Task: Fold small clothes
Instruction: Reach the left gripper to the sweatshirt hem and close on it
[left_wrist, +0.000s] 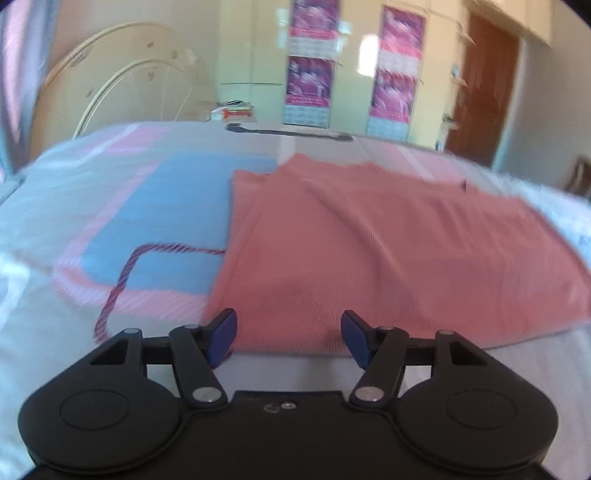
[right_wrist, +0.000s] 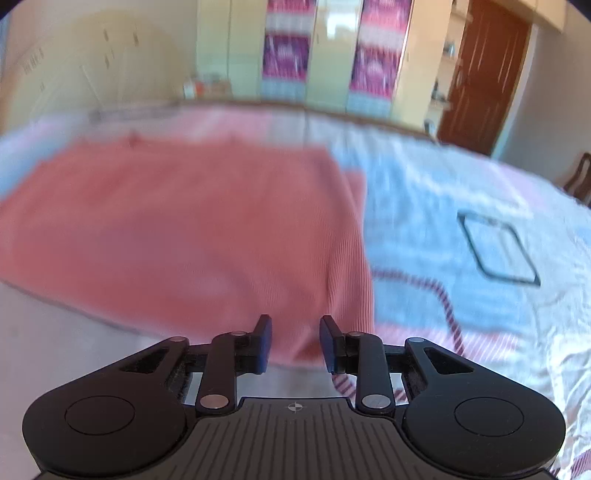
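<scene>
A salmon-pink ribbed garment (left_wrist: 388, 251) lies spread flat on the bed; it also shows in the right wrist view (right_wrist: 192, 221), blurred. My left gripper (left_wrist: 289, 339) is open wide, its blue pads just over the garment's near left corner, holding nothing. My right gripper (right_wrist: 295, 341) is open with a narrower gap, its pads at the garment's near right corner; the cloth edge shows between the jaws but is not pinched.
The bed cover (left_wrist: 122, 206) is pink, blue and white with a twisted cord pattern (left_wrist: 122, 284). A headboard (left_wrist: 122, 74), wardrobe doors with pink posters (left_wrist: 310, 66) and a brown door (right_wrist: 484, 74) stand behind. A chair (right_wrist: 581, 177) is at far right.
</scene>
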